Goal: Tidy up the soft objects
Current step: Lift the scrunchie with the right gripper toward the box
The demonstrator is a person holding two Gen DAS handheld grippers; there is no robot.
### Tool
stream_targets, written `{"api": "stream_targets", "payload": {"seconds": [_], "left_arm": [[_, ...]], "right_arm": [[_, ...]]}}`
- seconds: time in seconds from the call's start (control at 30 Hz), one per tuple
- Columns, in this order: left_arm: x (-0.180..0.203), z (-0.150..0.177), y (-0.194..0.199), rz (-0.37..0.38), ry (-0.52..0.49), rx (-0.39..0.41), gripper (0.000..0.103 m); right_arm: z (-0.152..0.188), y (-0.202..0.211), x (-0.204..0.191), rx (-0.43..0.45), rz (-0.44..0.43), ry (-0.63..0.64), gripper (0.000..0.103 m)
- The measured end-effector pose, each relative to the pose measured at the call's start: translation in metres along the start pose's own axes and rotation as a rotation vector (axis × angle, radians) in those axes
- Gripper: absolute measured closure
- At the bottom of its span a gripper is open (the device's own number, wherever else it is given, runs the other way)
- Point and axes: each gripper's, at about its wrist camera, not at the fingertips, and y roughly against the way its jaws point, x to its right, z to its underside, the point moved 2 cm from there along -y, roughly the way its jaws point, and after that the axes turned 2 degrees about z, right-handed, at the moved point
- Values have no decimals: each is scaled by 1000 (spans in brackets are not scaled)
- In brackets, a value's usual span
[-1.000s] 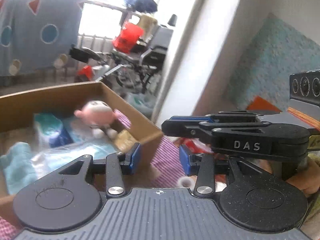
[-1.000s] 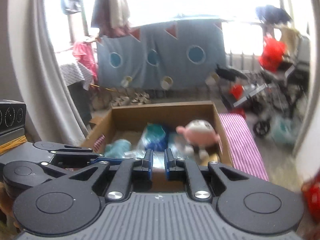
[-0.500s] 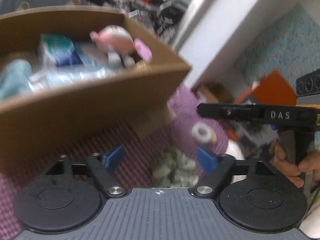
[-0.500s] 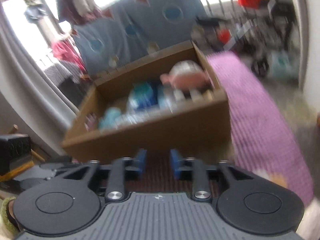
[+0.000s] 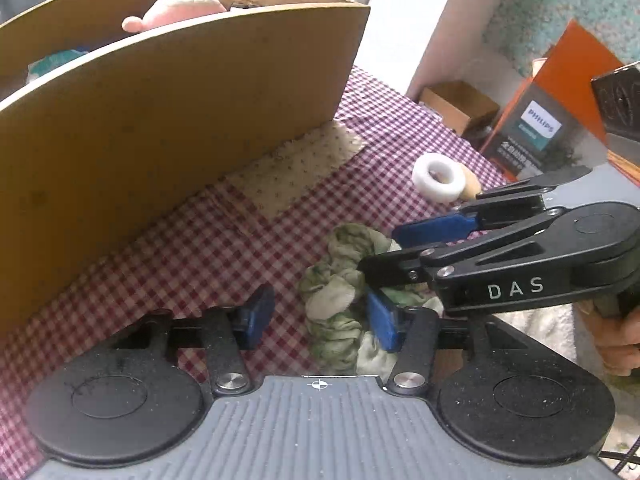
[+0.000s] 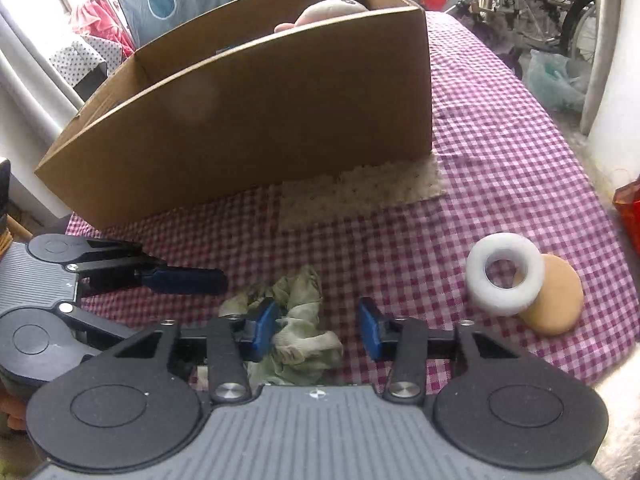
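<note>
Two grippers, left and right, jaws parted and just narrowing, straddle a green cloth near a box.

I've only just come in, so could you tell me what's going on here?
A person is working both handheld grippers over a crumpled green cloth on the checked tablecloth, in front of a cardboard box. The left gripper and right gripper have just been closing, jaws apart around the cloth, not yet clamped.
</note>
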Motion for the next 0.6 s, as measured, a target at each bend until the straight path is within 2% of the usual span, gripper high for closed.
{"api": "stream_targets", "payload": {"seconds": [0.07,0.17,0.3,0.4,0.6], "left_arm": [[1,0,0,-15,-6,7,67],[0,0,1,7,11,15,80],[0,0,6,7,35,38,85],[1,-3,24,1,49,81,86],[3,-18,97,-30,44,255,86]], "right_arm": [[0,-1,0,0,-21,3,80],[1,1,0,10,-33,7,85],[-2,8,-5,41,-32,19,88],[-7,26,-16,85,-36,49,88],[-35,84,-54,240,-90,156,88]]}}
